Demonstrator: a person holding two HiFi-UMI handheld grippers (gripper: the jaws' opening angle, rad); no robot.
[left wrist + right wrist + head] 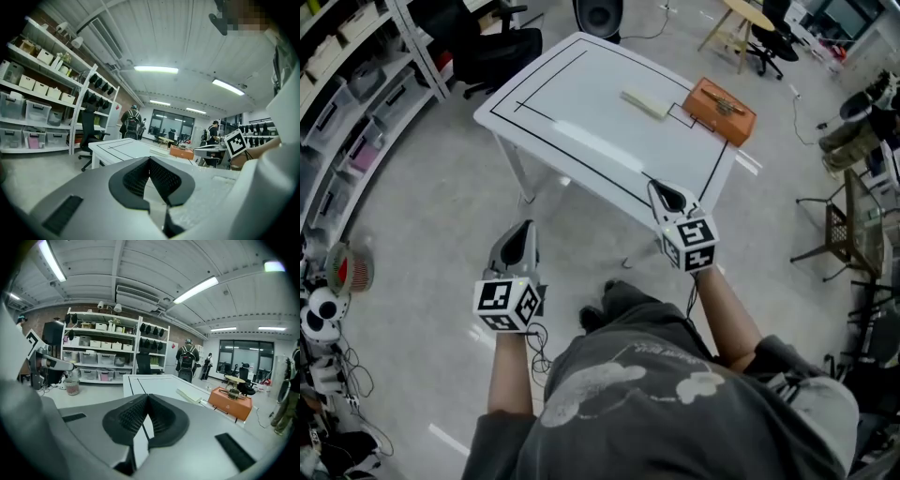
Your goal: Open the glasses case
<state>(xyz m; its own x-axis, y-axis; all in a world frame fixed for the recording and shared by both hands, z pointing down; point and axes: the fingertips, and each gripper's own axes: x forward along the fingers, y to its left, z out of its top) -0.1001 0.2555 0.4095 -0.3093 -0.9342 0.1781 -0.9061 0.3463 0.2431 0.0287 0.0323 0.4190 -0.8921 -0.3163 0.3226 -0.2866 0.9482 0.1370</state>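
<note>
Both grippers hung at near side of white table (581, 112), probably approach stage, nothing grasped yet.
Left gripper (521, 234) over floor, left of table; jaws pressed together, nothing between.
Right gripper (666, 195) at table's near right edge; jaws likewise closed, empty.
Orange case (724, 110), likely glasses case, lay closed at far right of table, well apart from both grippers.
Pale flat bar (645, 103) near its left.
Small dark item on case lid too small to identify; hinge and clasp side unclear.
</note>
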